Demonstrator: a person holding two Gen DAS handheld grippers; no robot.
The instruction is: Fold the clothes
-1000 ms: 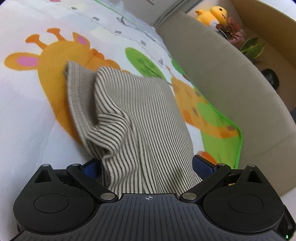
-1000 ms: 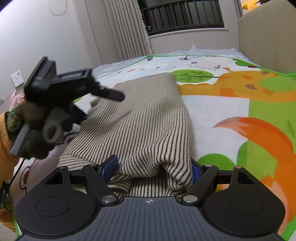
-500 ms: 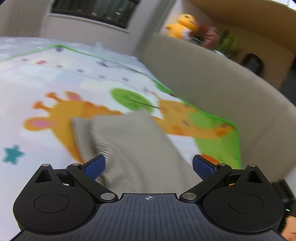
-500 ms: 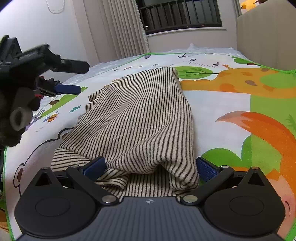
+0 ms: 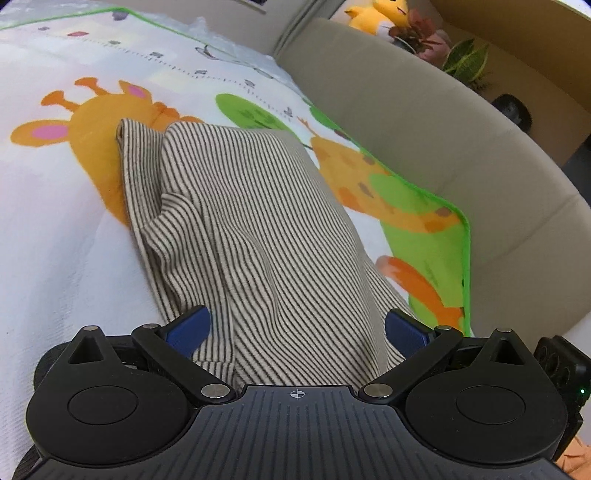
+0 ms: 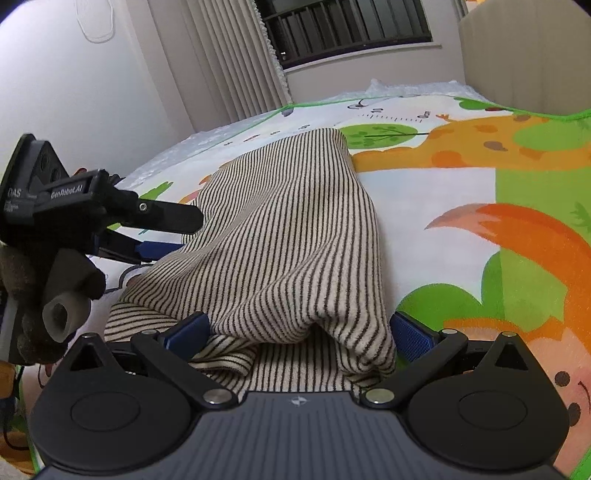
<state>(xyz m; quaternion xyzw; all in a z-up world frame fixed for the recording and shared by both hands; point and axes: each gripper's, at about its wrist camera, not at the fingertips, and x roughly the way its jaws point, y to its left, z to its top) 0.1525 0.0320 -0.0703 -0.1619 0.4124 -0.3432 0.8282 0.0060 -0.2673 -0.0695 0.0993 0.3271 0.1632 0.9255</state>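
A beige garment with thin dark stripes [image 5: 240, 221] lies folded lengthwise on a cartoon giraffe play mat [image 5: 48, 229]. It also shows in the right wrist view [image 6: 288, 236]. My left gripper [image 5: 295, 328] is open, its blue pads either side of the garment's near end, cloth lying between them. My right gripper [image 6: 299, 328] is open, blue pads straddling the other bunched end. The left gripper shows from outside in the right wrist view [image 6: 162, 236], at the garment's left edge.
A beige padded headboard [image 5: 424, 129] runs along the mat's right side, with plush toys [image 5: 373, 14] and a plant [image 5: 465, 62] on the ledge behind. A curtain [image 6: 229, 59] and window [image 6: 347, 29] stand beyond the bed's far end.
The left gripper swung up and away, then came back down over the garment's end. Both grippers opened wider; the garment settled flatter on the mat.
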